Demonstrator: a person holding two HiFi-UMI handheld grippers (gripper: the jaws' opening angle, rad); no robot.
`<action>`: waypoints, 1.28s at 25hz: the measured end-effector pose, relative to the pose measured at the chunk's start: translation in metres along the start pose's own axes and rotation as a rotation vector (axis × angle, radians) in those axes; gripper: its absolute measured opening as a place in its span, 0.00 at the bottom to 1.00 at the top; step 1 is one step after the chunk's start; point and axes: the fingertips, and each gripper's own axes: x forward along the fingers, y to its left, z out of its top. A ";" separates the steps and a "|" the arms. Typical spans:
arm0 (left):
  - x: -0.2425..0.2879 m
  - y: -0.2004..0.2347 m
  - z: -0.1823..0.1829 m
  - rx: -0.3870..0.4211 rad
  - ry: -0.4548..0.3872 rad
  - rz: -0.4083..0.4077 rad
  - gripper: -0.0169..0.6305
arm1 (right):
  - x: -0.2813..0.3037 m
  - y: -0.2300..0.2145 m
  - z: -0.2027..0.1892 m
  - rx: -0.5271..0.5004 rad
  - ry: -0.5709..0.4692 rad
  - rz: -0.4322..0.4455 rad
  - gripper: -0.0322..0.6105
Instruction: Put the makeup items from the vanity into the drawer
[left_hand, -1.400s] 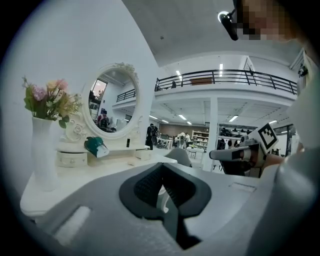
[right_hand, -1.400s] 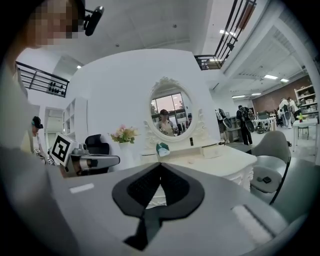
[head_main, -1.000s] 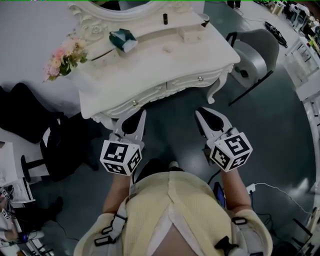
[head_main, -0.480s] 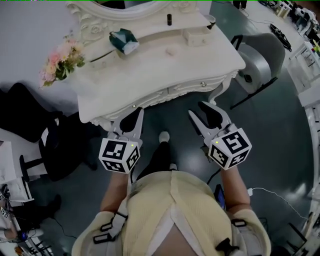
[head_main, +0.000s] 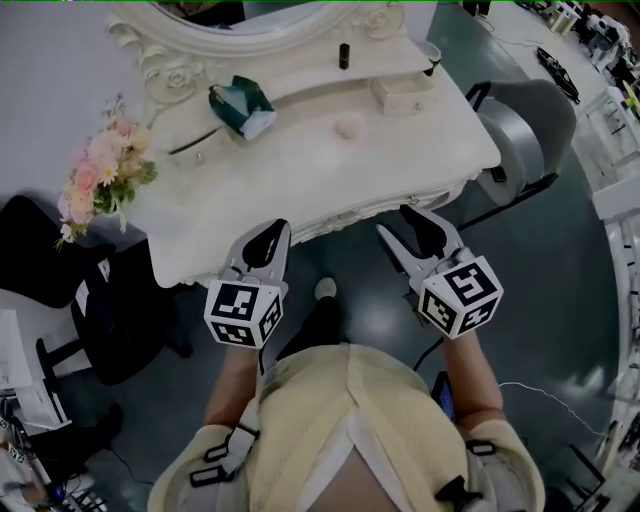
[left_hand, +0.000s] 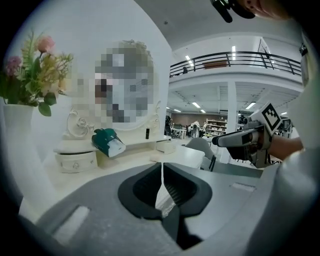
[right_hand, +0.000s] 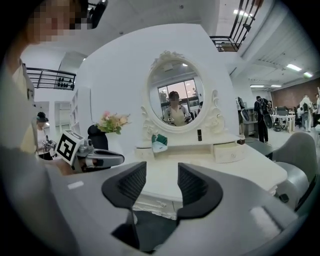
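Glossy white carved worktop (head_main: 300, 170); soft teal pouch (head_main: 240, 107), slim dark tube (head_main: 343, 55). Left claw (head_main: 265, 240) closed, empty. Right claw (head_main: 405, 225) opening wide, nothing between.

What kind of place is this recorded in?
Probably a staged set inside a big open hall or lab, not a home: an ornate white vanity with an oval mirror, plus a mezzanine railing and ceiling strip lights beyond it.
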 end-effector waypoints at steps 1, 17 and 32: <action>0.006 0.007 0.001 -0.002 0.005 0.000 0.04 | 0.011 -0.004 0.002 -0.006 0.012 0.000 0.34; 0.079 0.086 0.010 -0.045 0.049 0.007 0.05 | 0.141 -0.063 0.011 -0.028 0.142 0.008 0.34; 0.150 0.089 0.006 -0.151 0.080 0.101 0.05 | 0.212 -0.132 -0.015 -0.132 0.287 0.081 0.34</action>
